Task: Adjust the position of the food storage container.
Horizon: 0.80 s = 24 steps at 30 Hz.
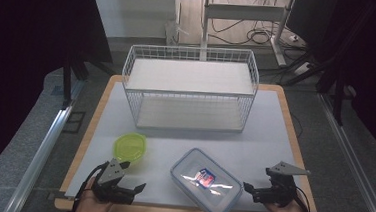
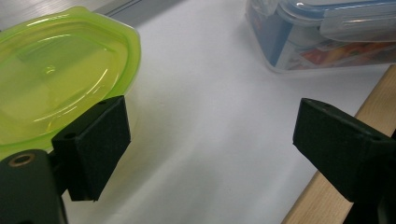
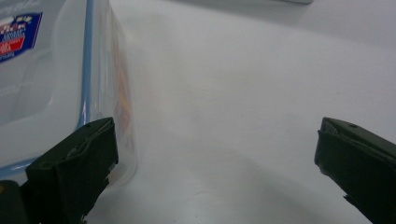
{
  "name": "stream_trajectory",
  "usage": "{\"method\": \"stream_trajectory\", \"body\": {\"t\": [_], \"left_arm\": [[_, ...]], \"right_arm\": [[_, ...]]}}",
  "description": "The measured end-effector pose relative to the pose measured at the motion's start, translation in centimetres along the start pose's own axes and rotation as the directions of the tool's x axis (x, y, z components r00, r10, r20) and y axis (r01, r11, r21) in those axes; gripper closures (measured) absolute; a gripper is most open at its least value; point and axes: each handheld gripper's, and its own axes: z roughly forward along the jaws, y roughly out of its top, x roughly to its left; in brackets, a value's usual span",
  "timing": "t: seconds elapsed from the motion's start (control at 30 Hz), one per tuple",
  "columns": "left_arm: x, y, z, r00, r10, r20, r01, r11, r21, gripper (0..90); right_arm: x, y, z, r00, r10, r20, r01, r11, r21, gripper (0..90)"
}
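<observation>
We see both hands low at the worktop's (image 1: 183,141) near edge, left gripper (image 1: 130,177) jaws apart beside the green lidded tub (image 1: 130,148), right gripper (image 1: 248,189) jaws wide, empty, just beside the clear blue-rimmed box (image 1: 206,181) lying between them

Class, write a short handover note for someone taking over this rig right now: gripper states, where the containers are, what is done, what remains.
Left gripper: open, holding nothing, just beside the green container near the table's front left.
Right gripper: open, holding nothing, next to the clear blue-rimmed box at front centre.
Wire shelf rack: at the back of the table, with nothing visible on either shelf.
Done: nothing grasped or moved onto the rack.
Left: probably grip each container and put it away, perhaps on the rack.
</observation>
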Motion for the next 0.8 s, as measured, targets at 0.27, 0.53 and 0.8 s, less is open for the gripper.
{"method": "stream_trajectory", "body": {"t": [0.27, 0.53, 0.8], "left_arm": [[0.21, -0.23, 0.05, 1.0000, -0.001, -0.007, 0.001, 0.9999, -0.014, 10.0], [-0.10, -0.17, 0.08, 0.9995, 0.030, -0.010, -0.030, 0.9992, -0.026, 9.8], [-0.19, -0.18, 0.10, 0.9988, 0.045, -0.017, -0.045, 0.9986, -0.025, 9.6]], "right_arm": [[0.11, 0.10, 0.01, 1.0000, -0.007, 0.004, 0.007, 1.000, -0.004, 2.6], [0.24, 0.32, -0.13, 0.9996, -0.009, 0.028, 0.009, 1.000, 0.007, 13.6], [0.28, 0.56, -0.42, 0.9998, -0.009, 0.019, 0.008, 1.000, 0.024, 26.6]]}}
